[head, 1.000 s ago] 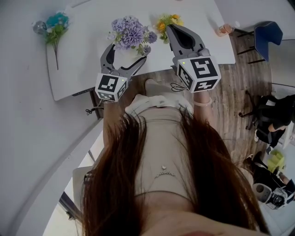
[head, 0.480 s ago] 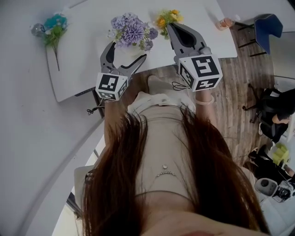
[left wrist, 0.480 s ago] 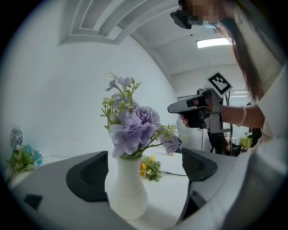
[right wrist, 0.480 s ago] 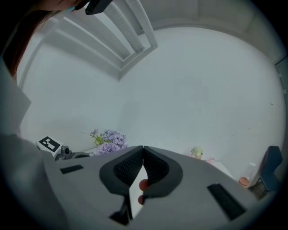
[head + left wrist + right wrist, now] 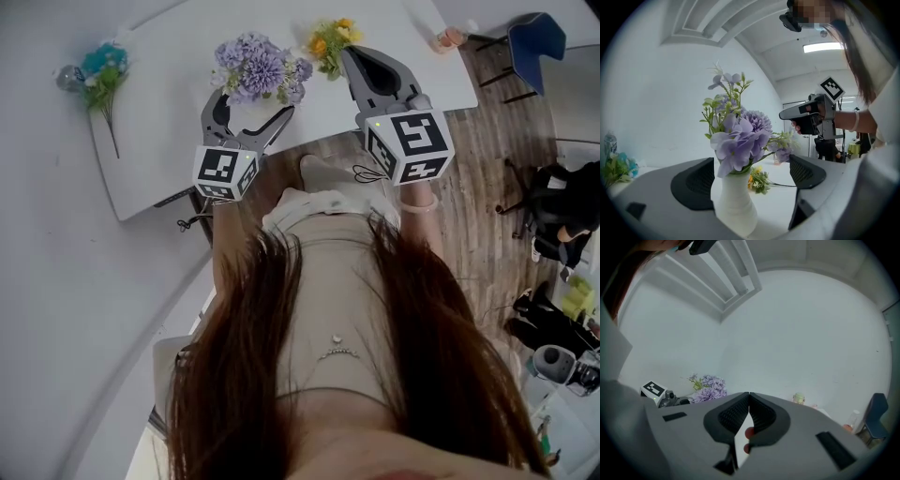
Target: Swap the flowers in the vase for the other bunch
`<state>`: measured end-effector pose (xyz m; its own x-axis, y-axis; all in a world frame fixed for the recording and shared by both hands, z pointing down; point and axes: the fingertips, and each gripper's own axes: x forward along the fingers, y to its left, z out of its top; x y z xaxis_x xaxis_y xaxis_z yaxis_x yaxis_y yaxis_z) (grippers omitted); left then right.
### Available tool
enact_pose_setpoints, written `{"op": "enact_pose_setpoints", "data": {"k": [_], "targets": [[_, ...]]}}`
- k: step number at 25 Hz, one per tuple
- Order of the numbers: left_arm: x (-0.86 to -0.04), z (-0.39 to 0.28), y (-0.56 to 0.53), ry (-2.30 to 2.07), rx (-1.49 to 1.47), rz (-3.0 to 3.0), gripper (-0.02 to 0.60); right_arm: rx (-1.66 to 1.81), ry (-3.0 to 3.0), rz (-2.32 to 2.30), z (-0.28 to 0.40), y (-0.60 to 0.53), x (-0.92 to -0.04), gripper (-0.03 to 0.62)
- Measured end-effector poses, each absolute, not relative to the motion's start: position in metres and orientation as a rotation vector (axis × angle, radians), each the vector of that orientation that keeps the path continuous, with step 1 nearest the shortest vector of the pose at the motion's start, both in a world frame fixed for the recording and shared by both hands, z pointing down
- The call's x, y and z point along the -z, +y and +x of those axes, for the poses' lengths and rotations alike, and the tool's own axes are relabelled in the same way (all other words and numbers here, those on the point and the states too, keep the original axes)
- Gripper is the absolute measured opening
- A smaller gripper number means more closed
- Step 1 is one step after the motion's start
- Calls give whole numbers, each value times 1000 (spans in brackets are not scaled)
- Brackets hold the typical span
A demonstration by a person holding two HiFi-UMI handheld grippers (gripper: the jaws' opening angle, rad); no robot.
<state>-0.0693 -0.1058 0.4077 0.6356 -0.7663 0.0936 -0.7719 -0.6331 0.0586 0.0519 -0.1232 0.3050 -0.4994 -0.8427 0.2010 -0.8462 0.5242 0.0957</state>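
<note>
A white vase (image 5: pixel 246 114) with purple flowers (image 5: pixel 259 66) stands near the table's front edge. My left gripper (image 5: pixel 251 105) is open, and the vase (image 5: pixel 733 204) stands between its pads, close to the left pad (image 5: pixel 693 183), with a gap to the right one. A yellow-orange bunch (image 5: pixel 329 39) lies on the table behind the vase, seen also as the yellow bunch (image 5: pixel 759 180) in the left gripper view. My right gripper (image 5: pixel 352 56) hovers shut and empty beside that bunch, its fingertips (image 5: pixel 749 397) pressed together. A blue-green bunch (image 5: pixel 100 75) lies far left.
The white table (image 5: pixel 187 141) ends just in front of the person's body. A small pink object (image 5: pixel 448 37) sits at its right corner. A blue chair (image 5: pixel 534 36) and a seated person (image 5: pixel 562 220) are on the wooden floor to the right.
</note>
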Motion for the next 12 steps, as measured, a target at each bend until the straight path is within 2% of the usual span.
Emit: {"op": "enact_pose_setpoints", "data": {"k": [9, 12], "targets": [[-407, -67, -115, -1279, -42, 2767, 502, -23, -2518, 1451, 58, -124, -310, 27], [-403, -69, -116, -1298, -26, 2767, 474, -30, -2513, 1460, 62, -122, -311, 28]]}}
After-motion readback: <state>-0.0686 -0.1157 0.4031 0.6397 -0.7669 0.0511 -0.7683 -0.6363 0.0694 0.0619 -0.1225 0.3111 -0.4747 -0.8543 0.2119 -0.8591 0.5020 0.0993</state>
